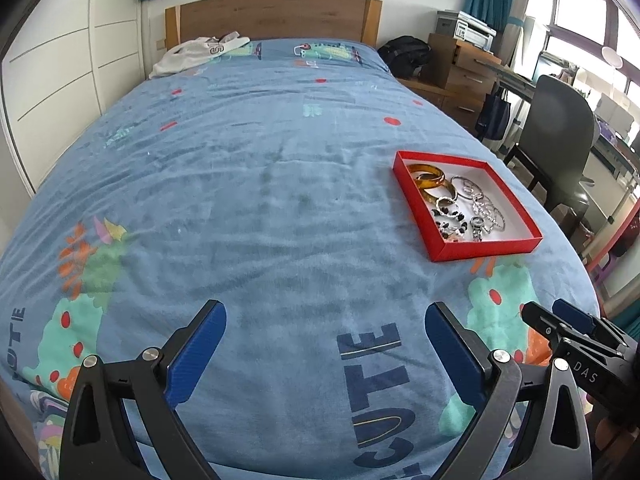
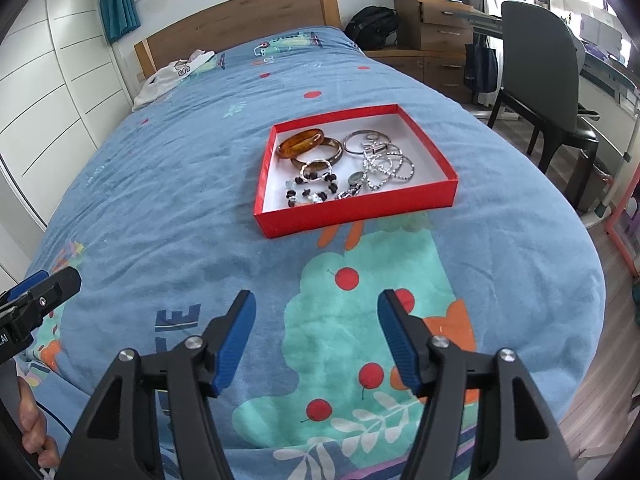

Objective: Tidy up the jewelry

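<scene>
Bangles (image 2: 310, 146) lie stiff, slick and light in the red box (image 2: 352, 210) on the bed (image 2: 160, 200); pinch a rim. Thin chains (image 2: 386, 166) snag. Left gripper (image 1: 324, 344) and right gripper (image 2: 316, 330): jaws spread, empty.

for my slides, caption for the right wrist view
Open right gripper hovers over the blue bedspread, facing a red jewelry box.

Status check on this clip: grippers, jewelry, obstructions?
Left gripper open, empty. Right gripper open, empty. Jewelry heaped in red box on bed, untouched. Nothing in the way.
</scene>
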Demonstrator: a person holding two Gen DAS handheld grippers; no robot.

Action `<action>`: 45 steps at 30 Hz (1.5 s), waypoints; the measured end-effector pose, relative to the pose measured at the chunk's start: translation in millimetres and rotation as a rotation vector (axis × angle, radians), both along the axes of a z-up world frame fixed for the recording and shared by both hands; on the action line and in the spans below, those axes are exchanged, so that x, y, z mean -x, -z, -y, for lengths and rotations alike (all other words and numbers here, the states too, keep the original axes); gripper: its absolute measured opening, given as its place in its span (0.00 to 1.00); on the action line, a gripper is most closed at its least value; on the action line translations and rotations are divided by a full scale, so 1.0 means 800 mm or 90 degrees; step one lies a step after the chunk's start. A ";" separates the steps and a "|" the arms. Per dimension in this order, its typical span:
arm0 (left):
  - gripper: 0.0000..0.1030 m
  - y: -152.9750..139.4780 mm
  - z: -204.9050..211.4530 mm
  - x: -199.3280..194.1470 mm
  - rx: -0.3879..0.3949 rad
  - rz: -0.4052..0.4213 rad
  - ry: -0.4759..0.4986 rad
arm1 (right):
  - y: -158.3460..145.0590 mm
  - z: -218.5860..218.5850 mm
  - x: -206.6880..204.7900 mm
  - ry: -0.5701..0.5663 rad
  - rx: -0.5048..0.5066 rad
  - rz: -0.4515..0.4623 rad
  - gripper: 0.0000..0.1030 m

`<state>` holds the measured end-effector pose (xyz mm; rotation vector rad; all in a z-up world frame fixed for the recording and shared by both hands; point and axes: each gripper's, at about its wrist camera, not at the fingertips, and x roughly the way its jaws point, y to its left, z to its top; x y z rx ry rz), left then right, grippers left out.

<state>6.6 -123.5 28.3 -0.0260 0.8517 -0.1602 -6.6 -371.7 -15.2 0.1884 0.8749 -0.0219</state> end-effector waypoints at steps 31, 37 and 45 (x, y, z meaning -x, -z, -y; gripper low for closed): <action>0.96 0.032 0.014 -0.017 0.004 -0.041 0.021 | 0.016 0.011 -0.008 0.013 -0.002 -0.008 0.61; 0.96 0.035 0.014 -0.019 0.006 -0.045 0.023 | 0.018 0.011 -0.009 0.013 0.000 -0.008 0.61; 0.96 0.036 0.015 -0.019 0.008 -0.047 0.024 | 0.018 0.011 -0.009 0.012 -0.001 -0.009 0.61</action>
